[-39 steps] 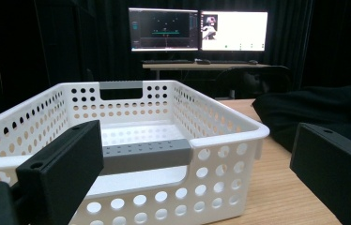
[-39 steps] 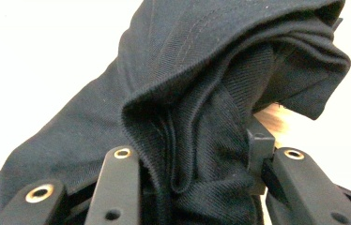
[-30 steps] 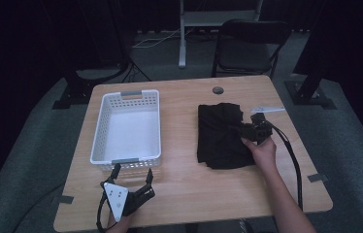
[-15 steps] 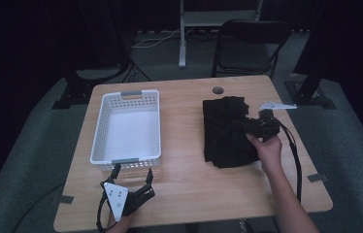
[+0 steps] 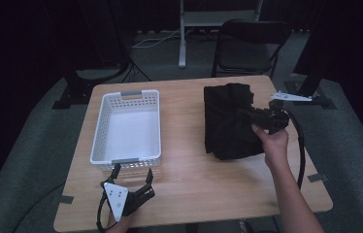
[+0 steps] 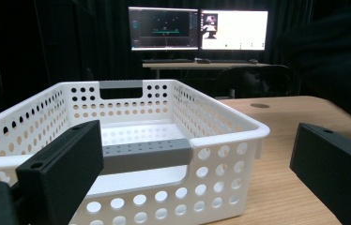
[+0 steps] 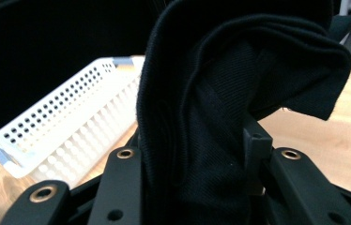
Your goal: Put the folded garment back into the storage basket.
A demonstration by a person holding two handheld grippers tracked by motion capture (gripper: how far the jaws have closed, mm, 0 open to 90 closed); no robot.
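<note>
Black cloth (image 5: 228, 121), folded and bunched, lies on the right half of the table (image 5: 194, 170). From left: the left gripper (image 5: 132, 175), jaws apart and empty, rests near the white basket (image 5: 126, 127); the right gripper (image 5: 248, 116) is clamped on a thick fold of the cloth. Likely risk: loose layers slip free or snag the basket rim in transfer.

Right claw (image 5: 253, 115) is clamped tight, raised off the table; left claw (image 5: 132, 175) rests, jaws spread.
</note>
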